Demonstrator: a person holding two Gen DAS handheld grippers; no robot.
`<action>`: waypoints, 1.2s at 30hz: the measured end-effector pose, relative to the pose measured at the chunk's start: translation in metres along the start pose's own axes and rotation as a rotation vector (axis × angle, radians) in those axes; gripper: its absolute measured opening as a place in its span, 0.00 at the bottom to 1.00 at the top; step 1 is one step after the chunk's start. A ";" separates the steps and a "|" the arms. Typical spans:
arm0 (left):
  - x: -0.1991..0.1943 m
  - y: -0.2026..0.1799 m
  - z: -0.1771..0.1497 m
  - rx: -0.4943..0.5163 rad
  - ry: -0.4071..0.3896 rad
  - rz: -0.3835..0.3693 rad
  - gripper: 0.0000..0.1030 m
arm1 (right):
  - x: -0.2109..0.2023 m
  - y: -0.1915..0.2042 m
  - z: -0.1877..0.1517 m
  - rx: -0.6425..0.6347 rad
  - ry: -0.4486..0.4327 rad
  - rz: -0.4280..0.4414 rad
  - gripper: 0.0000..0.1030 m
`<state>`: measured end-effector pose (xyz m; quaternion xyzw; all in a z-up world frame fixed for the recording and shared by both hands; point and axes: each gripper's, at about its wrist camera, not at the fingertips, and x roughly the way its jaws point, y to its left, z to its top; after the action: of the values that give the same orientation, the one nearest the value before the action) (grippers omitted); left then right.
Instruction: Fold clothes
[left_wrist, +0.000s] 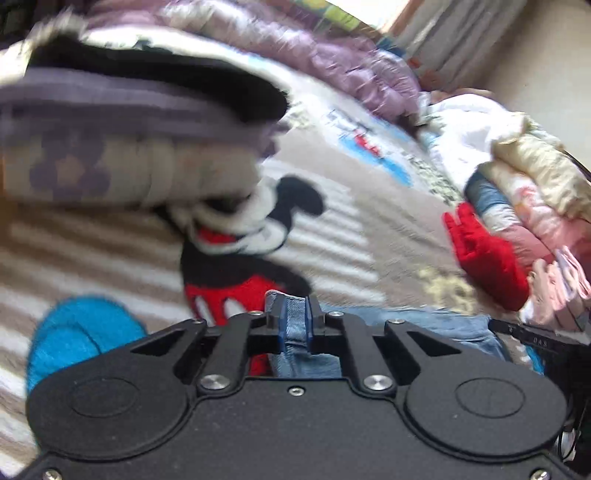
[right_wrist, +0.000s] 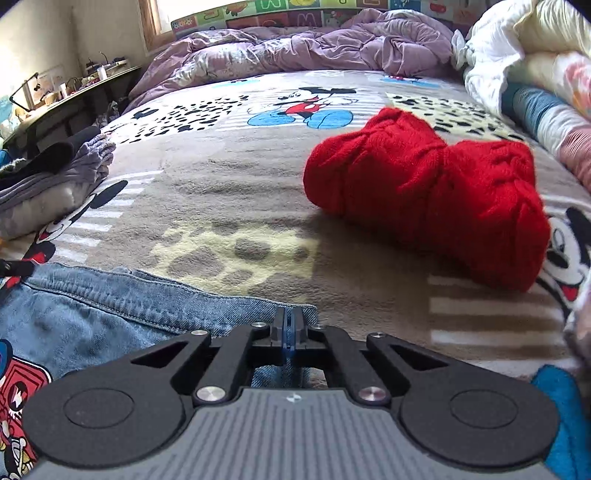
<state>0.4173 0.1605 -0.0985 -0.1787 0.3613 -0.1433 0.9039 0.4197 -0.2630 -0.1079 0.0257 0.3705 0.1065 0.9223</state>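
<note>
The light-blue denim garment (right_wrist: 110, 317) lies low on the cartoon-printed fleece blanket (right_wrist: 229, 184), right at my fingertips, its stitched edge running across from my left side to my right. My right gripper (right_wrist: 289, 332) has its jaws nearly together on the right end of that edge, a thin fold of denim pinched between the blue pads. My left gripper (left_wrist: 296, 325) clamps a thicker bunch of the same denim (left_wrist: 295, 317), jaws narrow around it. So the cloth spans between both hands, neither nearer; I judge any fold must carry that edge forward over the blanket. Ahead on the right sits a rolled red knitted piece (right_wrist: 424, 199), well apart; a stack of folded grey and black clothes (right_wrist: 55, 173) lies off left.
</note>
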 end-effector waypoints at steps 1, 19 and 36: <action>-0.005 -0.003 0.001 0.024 -0.011 -0.005 0.06 | -0.006 0.002 0.000 -0.013 -0.016 0.000 0.06; -0.015 -0.016 -0.004 0.196 -0.076 0.168 0.23 | -0.032 0.002 -0.002 -0.086 -0.035 -0.088 0.04; 0.004 -0.047 -0.023 0.317 -0.010 0.176 0.23 | -0.062 0.009 -0.039 -0.150 -0.005 -0.066 0.09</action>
<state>0.3979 0.1121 -0.0962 -0.0024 0.3438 -0.1177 0.9316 0.3477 -0.2689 -0.0927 -0.0552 0.3599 0.1035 0.9256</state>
